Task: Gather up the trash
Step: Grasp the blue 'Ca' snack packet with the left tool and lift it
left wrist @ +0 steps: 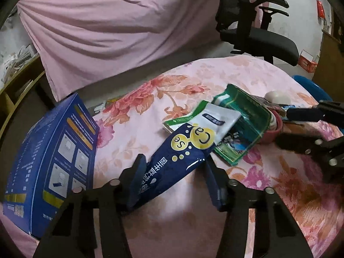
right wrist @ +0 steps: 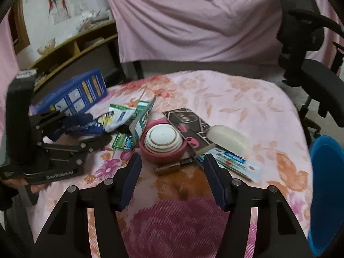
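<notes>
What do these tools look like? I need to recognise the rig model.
Both tools, left and right, are matte black linkage frames with silver rivets and two dark navy padded fingers. The left's body shows white "GenRobot.AI" lettering and a tall black handle. No cables visible.

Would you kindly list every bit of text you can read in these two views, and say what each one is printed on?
"Ca" and "Se": yellow bubbles on the dark blue packet between the left tool's fingers.
"GenRobot.AI": body of the left tool, seen in the right wrist view.
Chinese characters on the packet: not legible enough to quote.
Blue box, green carton, white sachet, toothpaste tube: print too small or blurred.
</notes>
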Motion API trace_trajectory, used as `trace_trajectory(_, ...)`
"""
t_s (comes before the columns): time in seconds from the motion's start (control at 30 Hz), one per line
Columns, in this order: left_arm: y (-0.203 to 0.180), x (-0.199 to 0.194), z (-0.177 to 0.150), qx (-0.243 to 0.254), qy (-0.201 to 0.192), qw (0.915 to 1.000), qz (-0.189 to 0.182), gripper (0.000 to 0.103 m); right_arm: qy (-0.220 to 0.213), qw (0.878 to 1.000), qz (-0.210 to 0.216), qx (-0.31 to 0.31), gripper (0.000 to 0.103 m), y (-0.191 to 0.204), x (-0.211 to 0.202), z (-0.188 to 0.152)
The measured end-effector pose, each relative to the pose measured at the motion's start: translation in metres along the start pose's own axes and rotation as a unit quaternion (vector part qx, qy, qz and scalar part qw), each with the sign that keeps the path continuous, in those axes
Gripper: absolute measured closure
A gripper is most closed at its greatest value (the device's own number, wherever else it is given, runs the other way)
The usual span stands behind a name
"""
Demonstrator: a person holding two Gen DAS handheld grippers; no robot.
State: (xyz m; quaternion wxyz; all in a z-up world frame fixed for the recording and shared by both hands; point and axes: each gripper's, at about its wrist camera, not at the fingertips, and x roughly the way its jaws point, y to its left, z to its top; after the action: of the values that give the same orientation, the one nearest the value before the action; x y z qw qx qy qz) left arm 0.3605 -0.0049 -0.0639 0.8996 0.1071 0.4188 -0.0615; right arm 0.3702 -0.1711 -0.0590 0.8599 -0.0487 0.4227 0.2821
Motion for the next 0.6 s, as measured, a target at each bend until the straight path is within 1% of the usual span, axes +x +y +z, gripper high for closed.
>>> trace_trajectory(0.03,0.000,-0.001,0.000,-0.001,0.000,1.0000,0.002,0.066,0.005,1.000,0.002,0.001,0.045,-0.001,0.003,0.002)
trace_trajectory(0.07,0.001,-0.001,0.001,-0.004,0.001,1.0000,0.003,0.070,0.009,1.000,0.004,0.001,0.045,-0.001,0.006,0.004)
trace_trajectory(0.1,0.002,-0.001,0.001,-0.008,0.000,1.0000,0.004,0.072,0.011,1.000,0.003,-0.001,0.044,-0.001,0.008,0.006)
trace_trajectory(0.13,0.004,-0.002,0.002,-0.013,-0.001,0.9999,0.006,0.076,0.011,1.000,0.003,-0.002,0.044,-0.001,0.008,0.007)
trace_trajectory(0.17,0.005,-0.003,0.002,-0.017,-0.001,0.9998,0.008,0.082,0.011,1.000,0.004,-0.003,0.044,-0.002,0.009,0.009)
trace_trajectory(0.2,0.006,-0.003,0.002,-0.020,-0.001,0.9998,0.009,0.084,0.012,1.000,0.004,-0.006,0.044,-0.001,0.010,0.009)
trace_trajectory(0.3,0.008,-0.002,0.004,-0.029,0.000,0.9995,0.013,0.088,0.013,1.000,-0.004,-0.013,0.043,0.002,0.013,0.013)
trace_trajectory(0.4,0.012,-0.004,0.006,-0.049,-0.003,0.9988,0.008,0.090,0.015,1.000,-0.009,-0.019,0.041,0.003,0.017,0.016)
trace_trajectory(0.53,0.020,-0.011,0.007,-0.080,-0.010,0.9967,-0.009,0.090,0.024,1.000,-0.007,-0.017,0.038,0.002,0.026,0.022)
trace_trajectory(0.6,0.020,-0.012,0.006,-0.089,-0.006,0.9958,-0.022,0.090,0.029,0.999,-0.005,-0.015,0.036,0.001,0.030,0.024)
